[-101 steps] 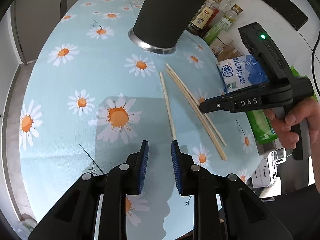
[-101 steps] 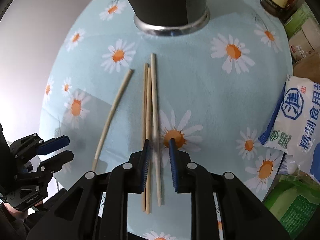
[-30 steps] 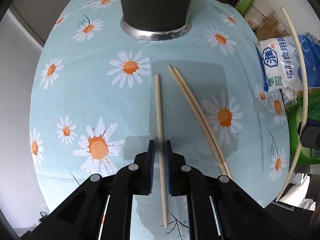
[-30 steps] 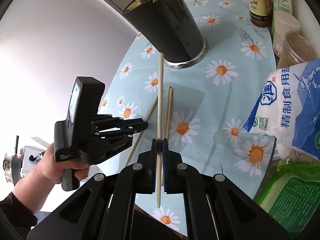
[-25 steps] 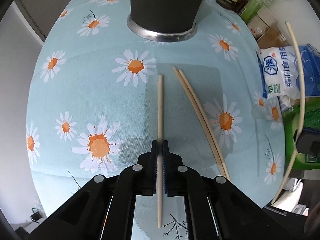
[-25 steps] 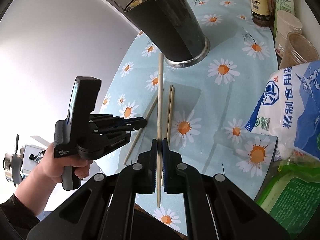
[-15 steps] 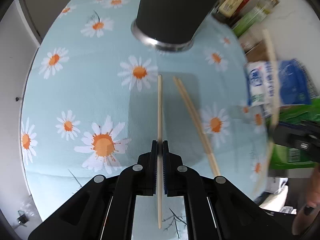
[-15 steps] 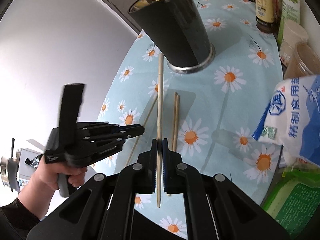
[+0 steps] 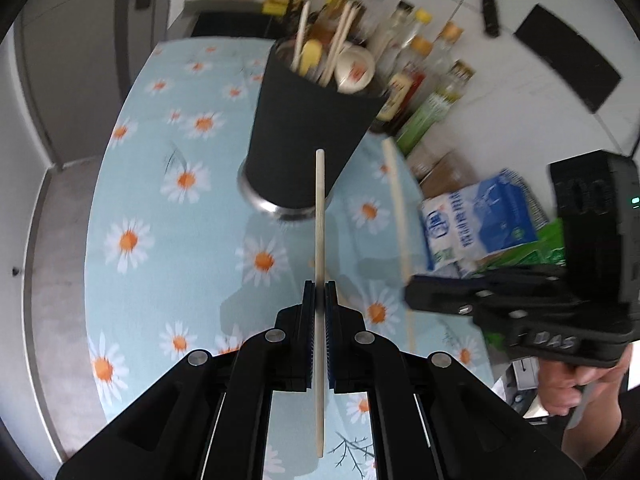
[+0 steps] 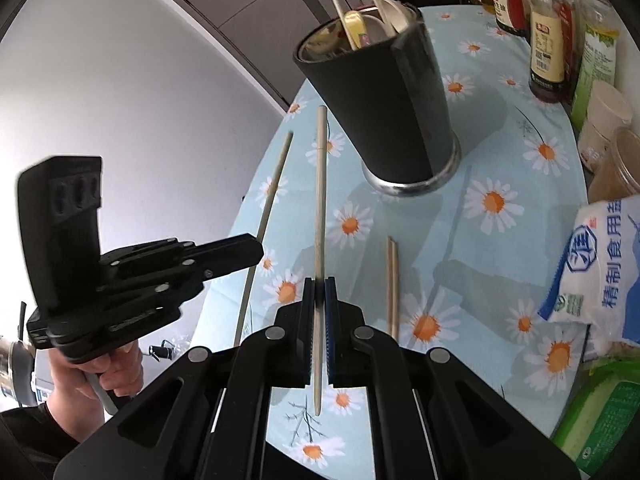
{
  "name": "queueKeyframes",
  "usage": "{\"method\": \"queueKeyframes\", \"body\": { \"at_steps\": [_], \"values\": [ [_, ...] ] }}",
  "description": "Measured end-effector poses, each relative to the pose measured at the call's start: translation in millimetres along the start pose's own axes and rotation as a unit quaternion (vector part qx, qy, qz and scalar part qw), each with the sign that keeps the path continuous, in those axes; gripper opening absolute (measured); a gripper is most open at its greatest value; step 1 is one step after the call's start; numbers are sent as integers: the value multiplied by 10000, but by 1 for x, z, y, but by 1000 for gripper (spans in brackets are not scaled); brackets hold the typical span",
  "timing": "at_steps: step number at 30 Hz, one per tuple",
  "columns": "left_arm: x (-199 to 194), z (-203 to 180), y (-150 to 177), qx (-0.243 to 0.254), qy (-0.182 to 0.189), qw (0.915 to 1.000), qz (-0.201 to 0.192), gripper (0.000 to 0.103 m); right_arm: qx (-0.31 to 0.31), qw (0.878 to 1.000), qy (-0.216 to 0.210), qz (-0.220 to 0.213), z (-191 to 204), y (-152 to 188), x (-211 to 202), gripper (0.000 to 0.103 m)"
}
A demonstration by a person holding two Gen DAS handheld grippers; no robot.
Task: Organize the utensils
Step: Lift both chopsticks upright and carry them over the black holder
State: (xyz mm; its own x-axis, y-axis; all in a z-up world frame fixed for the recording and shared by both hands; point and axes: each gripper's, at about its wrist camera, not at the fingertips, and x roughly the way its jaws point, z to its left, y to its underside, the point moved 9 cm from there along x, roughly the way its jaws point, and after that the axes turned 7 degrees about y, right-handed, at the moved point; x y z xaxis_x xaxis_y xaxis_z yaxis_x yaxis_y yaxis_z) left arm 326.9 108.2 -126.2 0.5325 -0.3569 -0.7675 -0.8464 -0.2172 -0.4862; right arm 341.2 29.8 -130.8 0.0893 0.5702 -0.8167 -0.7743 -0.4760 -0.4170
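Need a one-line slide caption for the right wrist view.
Right gripper holds a chopstick above the daisy tablecloth, near the black utensil cup.

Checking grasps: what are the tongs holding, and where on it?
Left tongs: one chopstick, gripped below its middle. Right tongs: another chopstick, also below its middle.

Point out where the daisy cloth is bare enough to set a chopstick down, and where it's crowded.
Free: the cloth left of the black utensil holder, out to the table's edge. Crowded: the right side, with bottles, jars and the salt bag; two chopsticks lie in the middle.
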Motion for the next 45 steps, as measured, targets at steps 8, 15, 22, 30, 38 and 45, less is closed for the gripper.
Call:
{"method": "queueKeyframes", "body": {
  "at_steps": [8, 15, 22, 30, 38, 45],
  "values": [
    [-30, -12, -35, 274, 382, 9977, -481, 4, -121, 9982, 126, -573, 10, -26, -22, 6],
    [-47, -22, -66, 457, 575, 9936, -862, 4, -155, 9937, 58, -1104, 8, -58, -38, 6],
    [-65, -30, -106, 603, 709, 9846, -1482, 4, -31, 9825, -115, -1856, -1, -99, -64, 6],
    [-82, -33, -152, 760, 929, 9633, -2400, 4, 50, 9660, -157, -2580, -5, -142, -88, 6],
    [-71, -30, -188, 989, 986, 9485, -2843, 4, -83, 9550, 128, -2963, -10, -179, -92, 6],
    [-79, -17, -203, 902, 823, 9310, -3441, 4, 318, 9374, 80, -3467, -25, -193, -102, 6]
  ]
}}
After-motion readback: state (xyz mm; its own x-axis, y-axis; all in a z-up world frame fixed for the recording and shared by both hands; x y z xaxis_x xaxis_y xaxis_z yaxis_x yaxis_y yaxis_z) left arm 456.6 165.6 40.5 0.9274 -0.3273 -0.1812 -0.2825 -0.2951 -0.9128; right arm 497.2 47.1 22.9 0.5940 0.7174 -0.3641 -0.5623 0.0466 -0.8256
